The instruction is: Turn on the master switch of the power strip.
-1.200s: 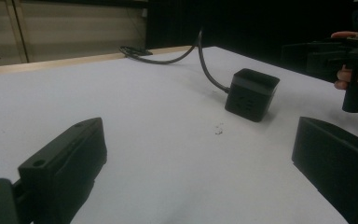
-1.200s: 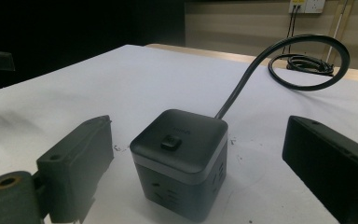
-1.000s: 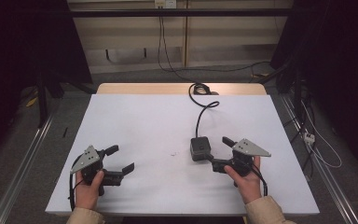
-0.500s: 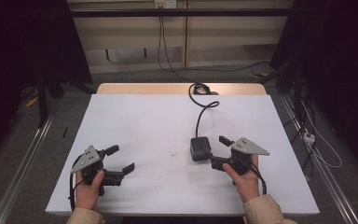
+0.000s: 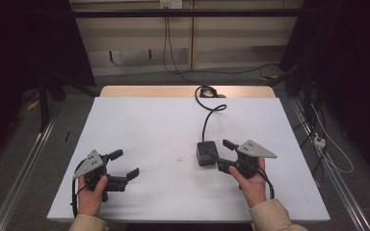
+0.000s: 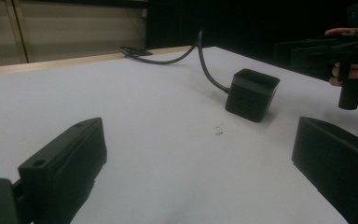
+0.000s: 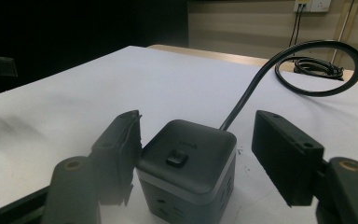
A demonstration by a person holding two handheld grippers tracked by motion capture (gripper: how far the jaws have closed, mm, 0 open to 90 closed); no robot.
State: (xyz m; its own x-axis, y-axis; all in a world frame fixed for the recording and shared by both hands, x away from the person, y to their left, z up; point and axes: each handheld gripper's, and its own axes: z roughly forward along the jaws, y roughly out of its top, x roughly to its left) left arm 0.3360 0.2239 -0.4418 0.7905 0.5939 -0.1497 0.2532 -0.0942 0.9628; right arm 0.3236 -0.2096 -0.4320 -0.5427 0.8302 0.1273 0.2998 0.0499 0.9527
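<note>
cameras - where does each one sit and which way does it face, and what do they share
High view: above the person's side of the table, looking forward and down; both hands enter from the bottom, left gripper, right gripper.
Left gripper view: rides the left gripper, looking low across the table past its open jaws toward the far hand.
Right gripper view: rides the right gripper, looking along its jaws, which have just been closing around the power cube, one touching, one apart.
Shared: all three show the power cube and its cable.
</note>
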